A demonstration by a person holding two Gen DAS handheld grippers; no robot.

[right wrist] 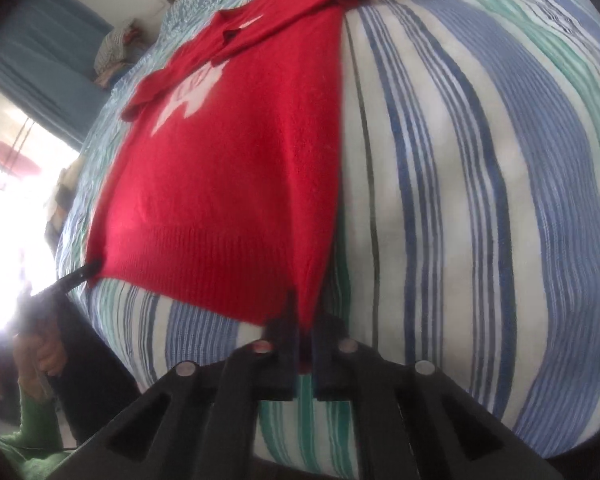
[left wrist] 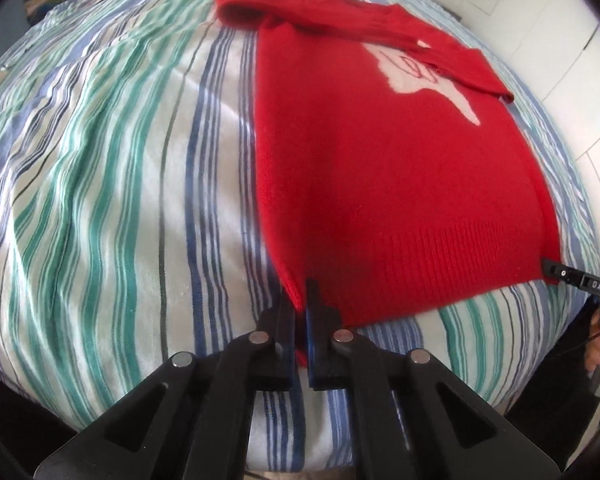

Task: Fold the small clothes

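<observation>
Striped bedspread (left wrist: 100, 184) | both claws angled down, pinching red sweater (left wrist: 380, 184) hem corners

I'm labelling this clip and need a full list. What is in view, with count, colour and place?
sweater: one, red with a white motif, flat on the bed, sleeves folded across the chest
bedsheet: one, white with blue and green stripes, under the sweater
clothes pile: one, mixed colours, far end of the bed
left gripper: black, shut on the sweater's left hem corner
right gripper: black, shut on the right hem corner
</observation>
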